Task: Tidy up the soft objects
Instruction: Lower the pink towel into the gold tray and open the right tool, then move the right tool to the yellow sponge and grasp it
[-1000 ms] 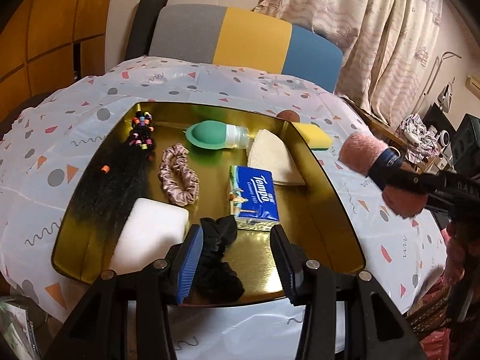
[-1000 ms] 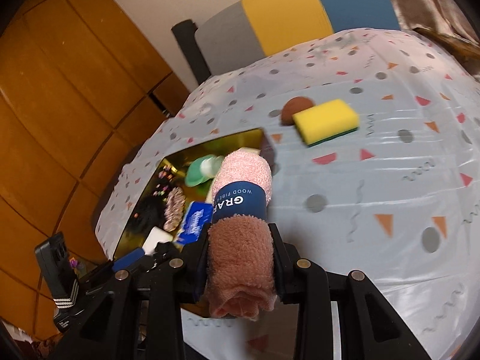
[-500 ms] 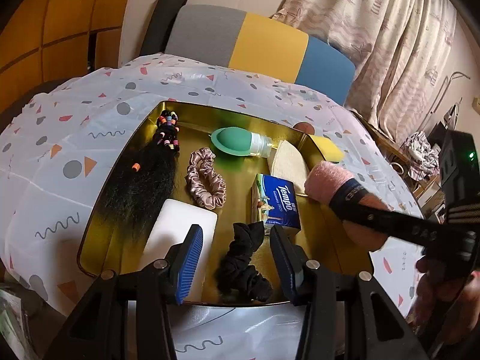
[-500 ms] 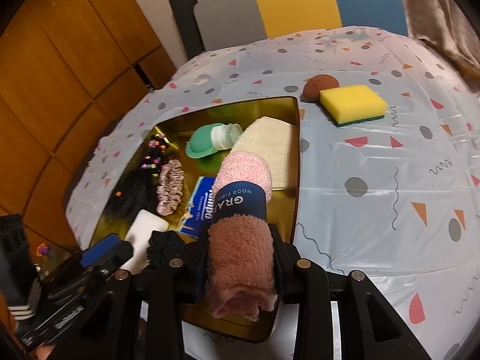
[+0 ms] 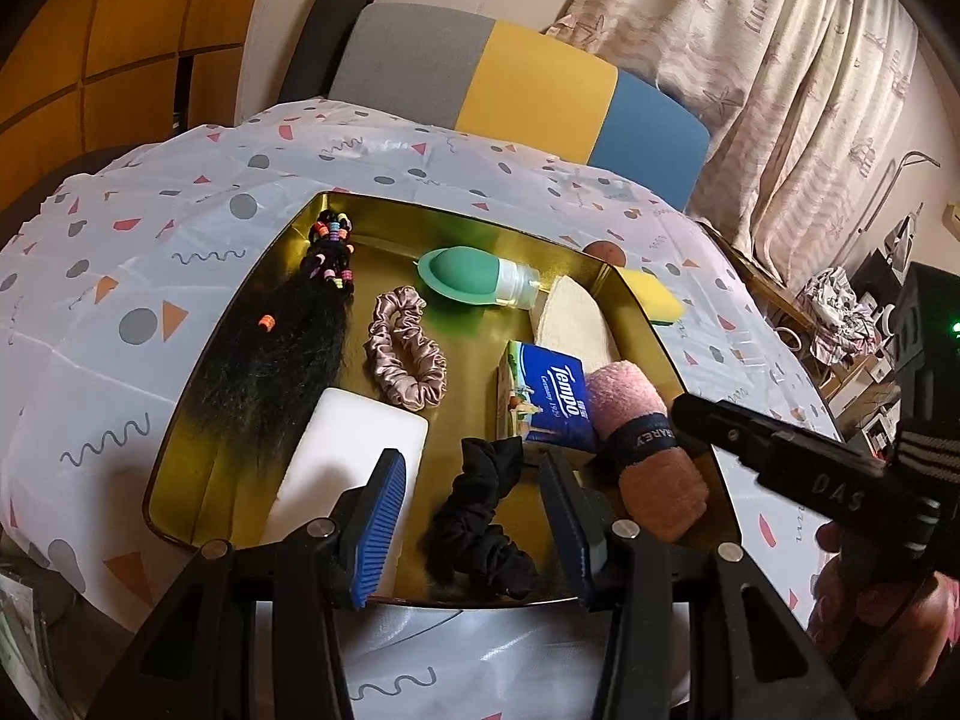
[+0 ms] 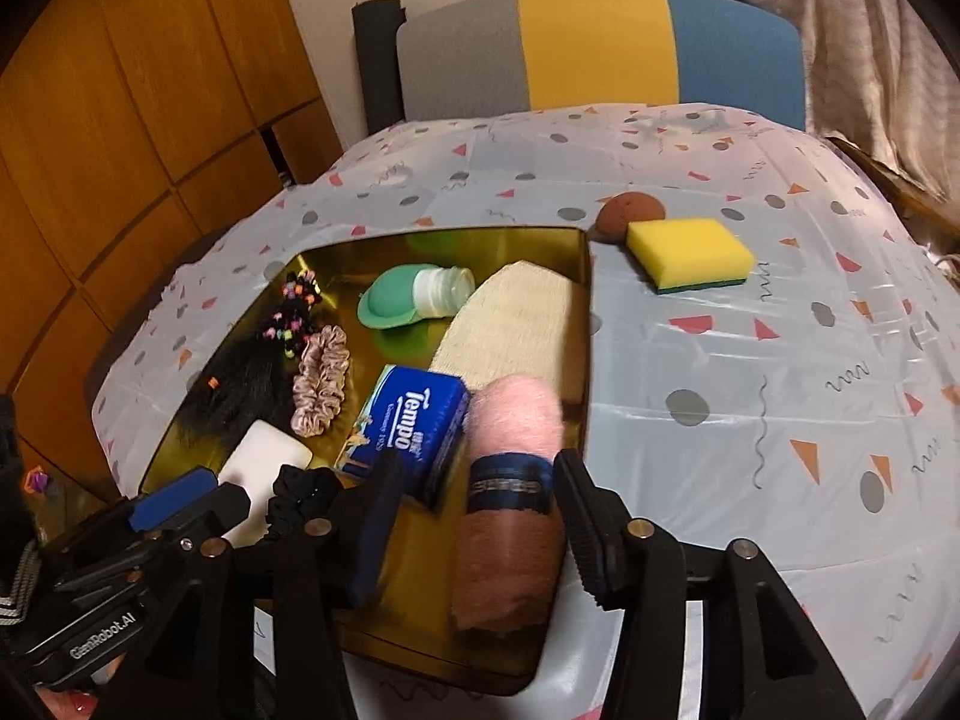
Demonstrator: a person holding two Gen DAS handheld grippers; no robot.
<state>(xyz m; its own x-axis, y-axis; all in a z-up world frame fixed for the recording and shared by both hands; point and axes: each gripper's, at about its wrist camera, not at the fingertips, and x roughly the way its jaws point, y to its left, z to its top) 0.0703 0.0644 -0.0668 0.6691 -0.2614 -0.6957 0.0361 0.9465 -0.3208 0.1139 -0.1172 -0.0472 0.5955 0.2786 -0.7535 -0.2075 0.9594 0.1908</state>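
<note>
A rolled pink towel [image 6: 510, 498] with a dark band lies in the gold tray [image 6: 540, 235] at its right side, next to the blue Tempo tissue pack [image 6: 414, 426]. My right gripper [image 6: 474, 516] is open, its jaws spread on either side of the towel. In the left wrist view the towel [image 5: 642, 438] rests by the tissue pack [image 5: 552, 396]. My left gripper [image 5: 474, 534] is open and empty over the tray's near edge, above a black scrunchie [image 5: 480, 516]. A yellow sponge [image 6: 690, 252] and a brown puff [image 6: 630, 211] lie on the tablecloth outside the tray.
The tray also holds a black hairpiece [image 5: 276, 354], pink scrunchie [image 5: 405, 354], white sponge [image 5: 354, 456], green bottle [image 5: 474, 276] and beige pad [image 6: 510, 324]. A striped chair [image 6: 600, 48] stands behind the table. A curtain [image 5: 780, 60] hangs at the right.
My right gripper carried the towel from over the tablecloth into the tray, set it beside the tissue pack and opened. The left gripper shifted slightly and stayed open.
</note>
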